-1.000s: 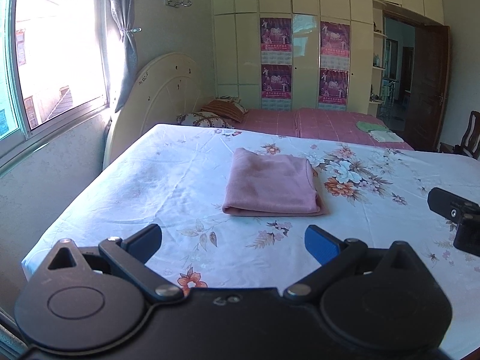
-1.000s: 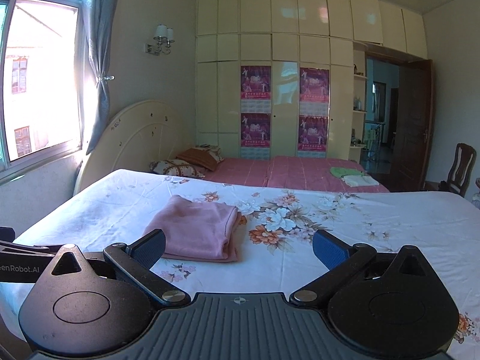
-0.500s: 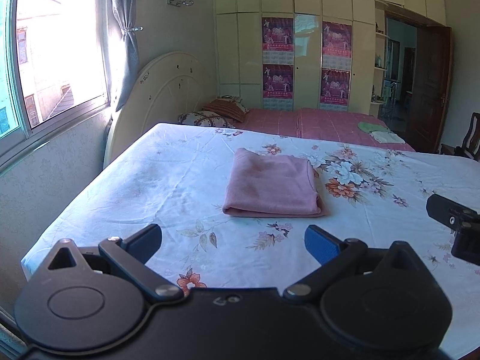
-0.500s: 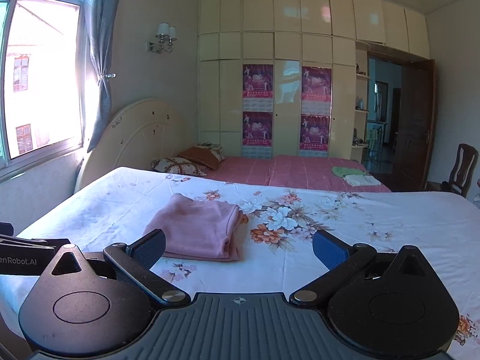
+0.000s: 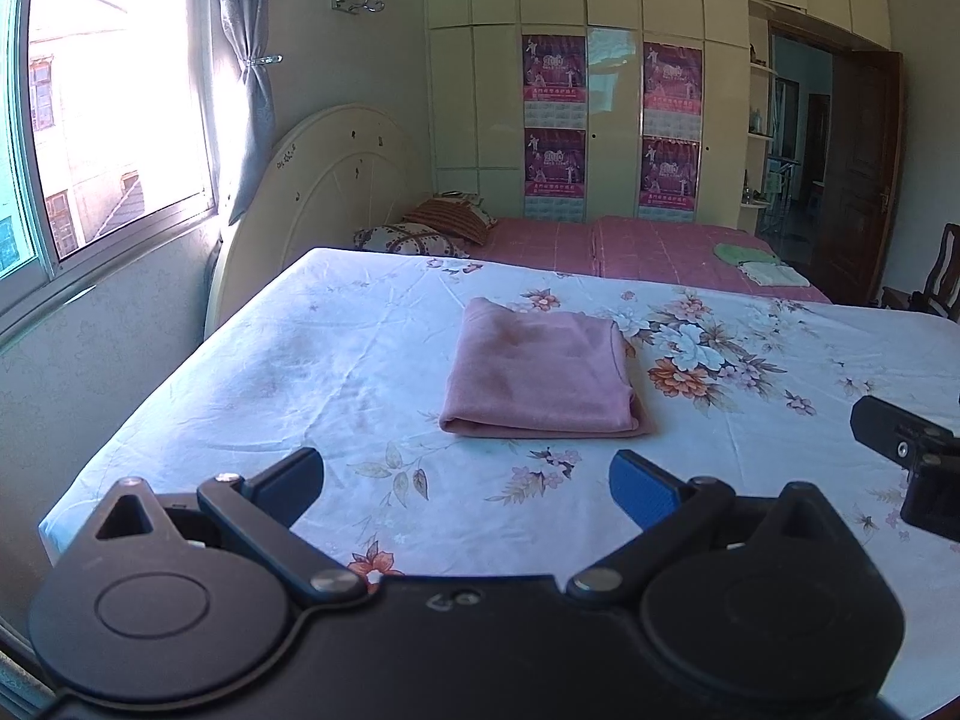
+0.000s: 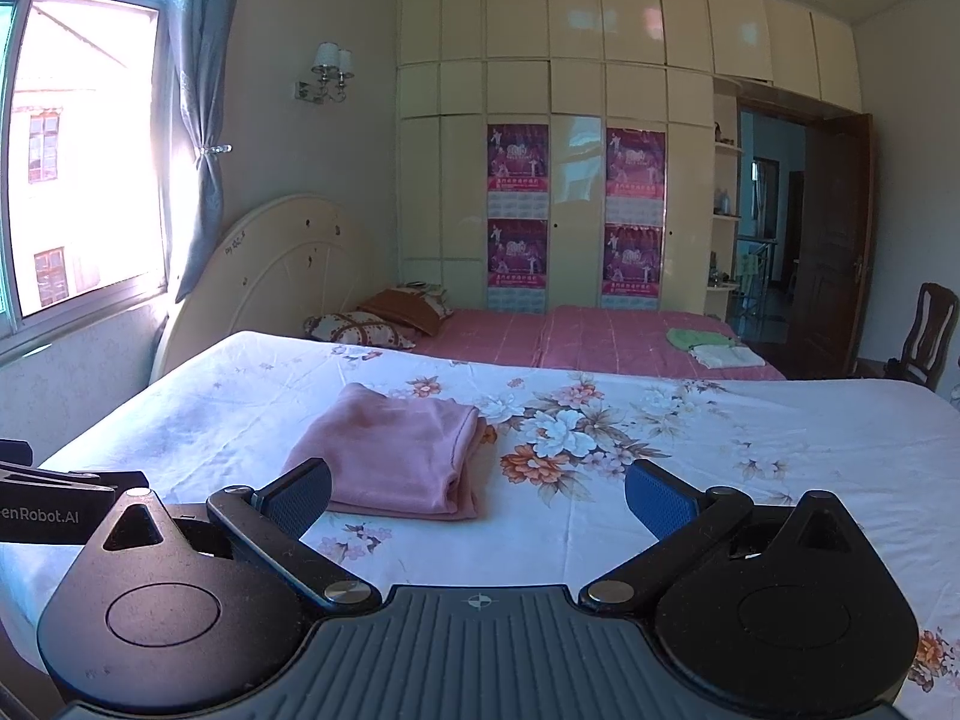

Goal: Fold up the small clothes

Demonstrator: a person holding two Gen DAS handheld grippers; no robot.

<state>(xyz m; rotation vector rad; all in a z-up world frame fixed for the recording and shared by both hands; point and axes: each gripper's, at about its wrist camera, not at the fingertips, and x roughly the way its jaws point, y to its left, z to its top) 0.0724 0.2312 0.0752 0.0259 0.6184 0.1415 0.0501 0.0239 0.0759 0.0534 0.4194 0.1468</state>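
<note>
Here, both grippers hang wide open and empty, short of a folded pink garment.

The left gripper (image 5: pixel 465 480) has its jaws spread far apart with nothing between them, and the right gripper (image 6: pixel 477 495) is the same, its left pad just overlapping the cloth's near edge in view, though contact cannot be judged. The pink garment (image 5: pixel 540 375) lies as a tidy rectangle on the floral bedsheet (image 5: pixel 360 360), apart from both. The fold looks finished; a careless sweep of either open finger could likely snag the stacked edges and undo the layers, since soft fabric slides easily on a smooth sheet.
</note>
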